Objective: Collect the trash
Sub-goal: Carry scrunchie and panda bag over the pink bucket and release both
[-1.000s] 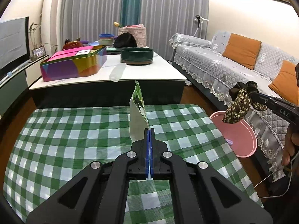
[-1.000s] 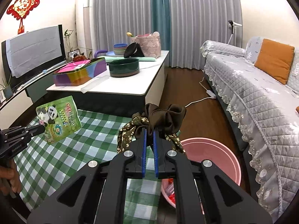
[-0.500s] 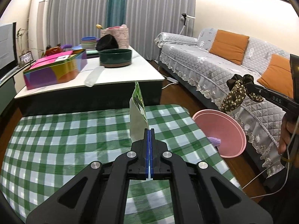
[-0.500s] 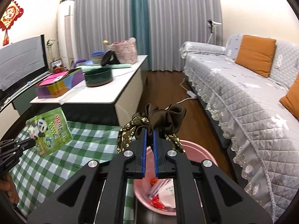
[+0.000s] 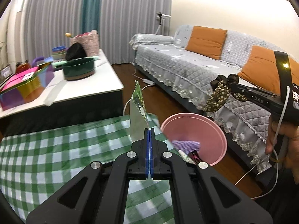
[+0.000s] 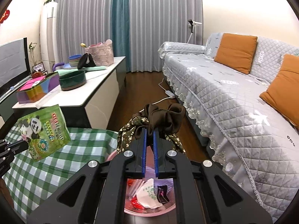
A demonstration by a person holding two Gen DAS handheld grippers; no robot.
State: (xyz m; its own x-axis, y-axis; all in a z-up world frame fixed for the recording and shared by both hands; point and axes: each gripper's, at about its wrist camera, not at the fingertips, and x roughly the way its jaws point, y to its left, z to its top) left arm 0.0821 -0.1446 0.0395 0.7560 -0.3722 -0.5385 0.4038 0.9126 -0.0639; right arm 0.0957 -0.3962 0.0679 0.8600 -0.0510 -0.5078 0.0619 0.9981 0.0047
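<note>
My left gripper point(image 5: 150, 130) is shut on a green panda snack packet point(image 5: 138, 110), held edge-on above the right edge of the green checked cloth point(image 5: 56, 153); the packet also shows in the right wrist view point(image 6: 44, 130). My right gripper point(image 6: 149, 130) is shut on a brown floral hair scrunchie point(image 6: 158, 119), directly above the pink trash bin point(image 6: 149, 210), which holds wrappers. In the left wrist view the scrunchie point(image 5: 220, 93) hangs above and right of the pink bin point(image 5: 203, 127).
A white coffee table point(image 5: 89, 85) carries a colourful box point(image 5: 24, 82), a dark green bowl point(image 5: 78, 71) and a pink basket point(image 5: 87, 41). A grey sofa point(image 6: 233, 97) with orange cushions point(image 6: 235, 52) stands right. A power strip and cable point(image 6: 168, 93) lie on the wood floor.
Both grippers have swung right toward the pink bin. My right gripper now holds the scrunchie over the bin's opening; my left gripper with the packet has reached the cloth's right edge.
</note>
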